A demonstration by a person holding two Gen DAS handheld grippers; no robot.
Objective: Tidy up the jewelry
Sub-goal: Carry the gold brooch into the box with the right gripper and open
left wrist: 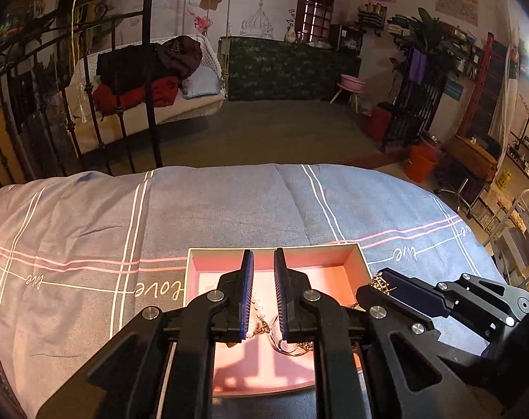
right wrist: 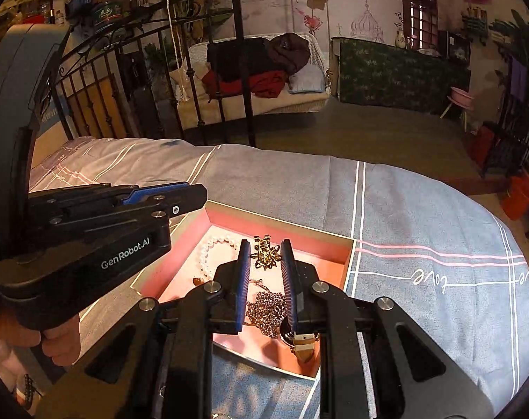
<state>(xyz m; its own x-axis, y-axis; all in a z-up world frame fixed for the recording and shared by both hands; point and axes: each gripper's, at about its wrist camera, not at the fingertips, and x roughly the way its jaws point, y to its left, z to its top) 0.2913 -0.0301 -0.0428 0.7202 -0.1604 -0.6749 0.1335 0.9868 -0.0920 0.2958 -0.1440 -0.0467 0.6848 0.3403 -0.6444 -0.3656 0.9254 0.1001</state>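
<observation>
Where light falls: pink box [right wrist: 282, 228]; tangled chains [right wrist: 268, 309].

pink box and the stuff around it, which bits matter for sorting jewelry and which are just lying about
Part of the job:
pink box
pearl bracelet
gold brooch
beaded chain
left gripper
right gripper

Just lying about:
bedsheet
clothes pile
orange bucket

Dim, warm orange indoor light. Glare burns at the right edge of the left wrist view. Strong fisheye bending, dark vignetted corners, soft shadows.
</observation>
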